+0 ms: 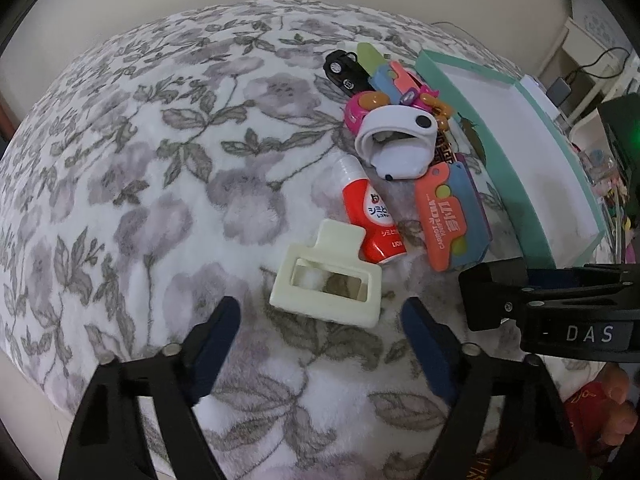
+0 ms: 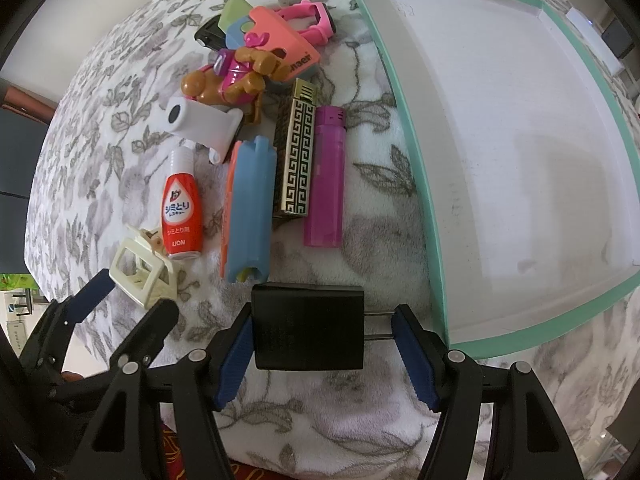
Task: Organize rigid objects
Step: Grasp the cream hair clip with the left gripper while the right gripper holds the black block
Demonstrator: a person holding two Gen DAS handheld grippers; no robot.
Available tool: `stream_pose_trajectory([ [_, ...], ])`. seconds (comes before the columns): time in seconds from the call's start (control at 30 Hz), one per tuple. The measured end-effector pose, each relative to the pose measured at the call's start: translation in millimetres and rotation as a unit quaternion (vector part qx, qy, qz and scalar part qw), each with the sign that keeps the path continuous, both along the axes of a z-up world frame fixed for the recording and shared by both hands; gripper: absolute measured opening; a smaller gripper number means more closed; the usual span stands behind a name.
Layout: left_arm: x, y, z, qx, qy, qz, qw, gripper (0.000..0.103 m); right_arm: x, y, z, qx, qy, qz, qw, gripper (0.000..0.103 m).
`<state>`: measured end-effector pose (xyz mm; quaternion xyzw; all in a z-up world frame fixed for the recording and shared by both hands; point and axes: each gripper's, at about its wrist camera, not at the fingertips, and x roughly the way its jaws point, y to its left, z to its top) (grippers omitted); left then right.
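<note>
Blanket, floral and plush, covers the whole work surface, soft footing on which small things can tip or sink. Along its right side lies a shallow teal-rimmed tray, white inside and bare, with ample room for arrivals; its low wall must be cleared on the way in. A heap of toys and lighters crowds the blanket just beside the tray's rim.

The right gripper points down and clasps a black charger plug, one pad on its body, the other at its metal prongs. It looks stiff, light and boxy, with smooth faces that could slip.

The left gripper stands spread and empty, straddling a cream hair clip near the heap. The clip is hollow, light and probably springy, best pinched across its solid frame.
</note>
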<state>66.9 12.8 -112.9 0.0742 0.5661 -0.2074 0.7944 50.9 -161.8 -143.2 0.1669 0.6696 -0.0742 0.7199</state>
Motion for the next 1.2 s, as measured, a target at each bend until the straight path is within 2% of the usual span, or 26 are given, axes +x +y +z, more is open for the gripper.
stream_pose_trajectory([
  [0.03, 0.4, -0.5, -0.1, -0.001, 0.0, -0.002, 1.0, 0.072, -0.1, -0.2, 0.0, 0.0, 0.0, 0.0, 1.0, 0.07],
  [0.07, 0.7, -1.2, -0.3, -0.003, 0.0, -0.005, 1.0, 0.06, -0.1, -0.2, 0.1, 0.0, 0.0, 0.0, 1.0, 0.07],
  [0.1, 0.9, -2.1, -0.7, -0.003, 0.0, -0.006, 1.0, 0.054, -0.1, -0.1, 0.2, 0.0, 0.0, 0.0, 1.0, 0.07],
  [0.13, 1.7, -1.6, -1.7, -0.003, 0.002, -0.005, 1.0, 0.053, 0.0, -0.3, 0.4, 0.0, 0.0, 0.0, 1.0, 0.07],
  [0.77, 3.4, 10.9, 9.9, -0.017, -0.014, 0.016, 0.9996, 0.049, -0.2, 18.3, 1.4, -0.01, 0.0, 0.02, 1.0, 0.07],
  [1.2, 2.1, 17.3, 24.4, -0.026, -0.031, 0.03, 0.9987, 0.048, 1.7, 30.2, 27.5, -0.005, -0.049, 0.012, 0.999, 0.07],
])
